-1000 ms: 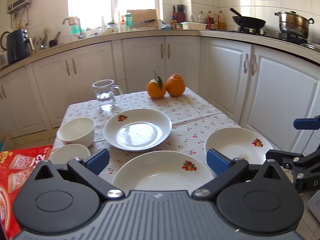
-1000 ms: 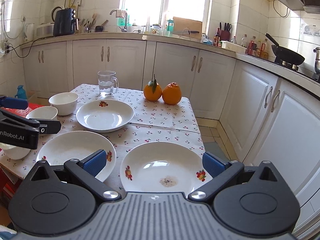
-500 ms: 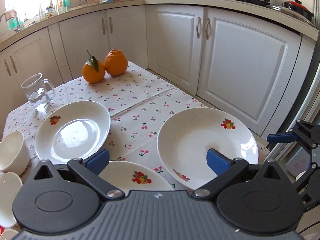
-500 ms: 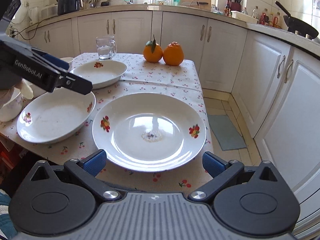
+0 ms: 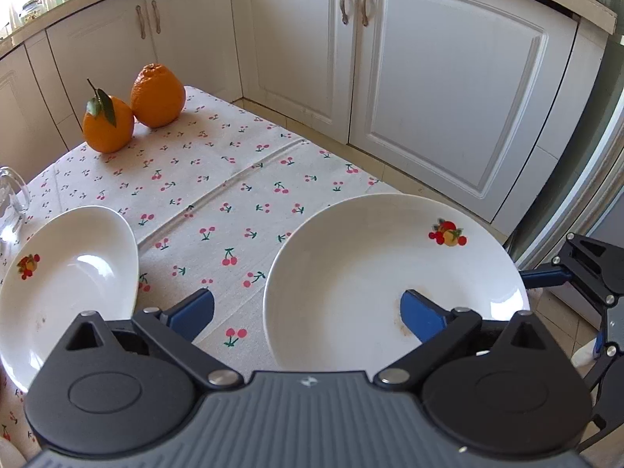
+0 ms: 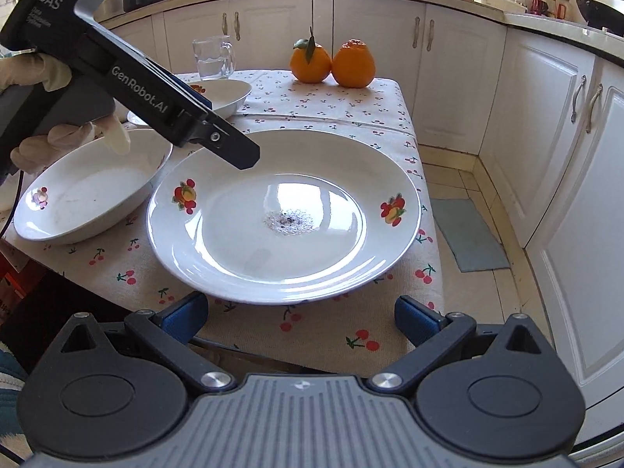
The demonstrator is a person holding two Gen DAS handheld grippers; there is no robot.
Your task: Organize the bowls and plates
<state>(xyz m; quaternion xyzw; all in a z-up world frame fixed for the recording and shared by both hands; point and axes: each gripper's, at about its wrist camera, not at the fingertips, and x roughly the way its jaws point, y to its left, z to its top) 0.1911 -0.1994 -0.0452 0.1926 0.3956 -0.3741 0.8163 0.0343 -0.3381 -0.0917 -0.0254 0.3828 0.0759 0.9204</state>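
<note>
1. In the left wrist view, a glass mug [image 5: 11, 199] is cut off by the left edge of the frame, and only its handle side is shown.
2. Below it, at lower left, a deep plate [image 5: 66, 273] is partly hidden behind the left gripper [image 5: 308, 314], whose jaws are spread wide over the cherry-print tablecloth [image 5: 234, 179] with nothing held between them.
3. Two oranges [image 5: 132, 107] are seen touching at upper left; a flat plate [image 5: 374, 273] fills the centre right, with one blue fingertip over its near rim.
4. At the right edge, the right gripper [image 5: 546, 273] is only partly shown, and its jaw state cannot be read there.
5. In the right wrist view alone, a gloved hand [image 6: 70, 132] is seen at the left, gripping the left gripper's handle above the deep plate [image 6: 89, 191].
6. A dark stain [image 6: 288, 221] in the flat plate [image 6: 284, 214] is clear only here.
7. The right gripper [image 6: 298, 318] is seen with jaws spread, empty, just short of the plate's near rim.
</note>
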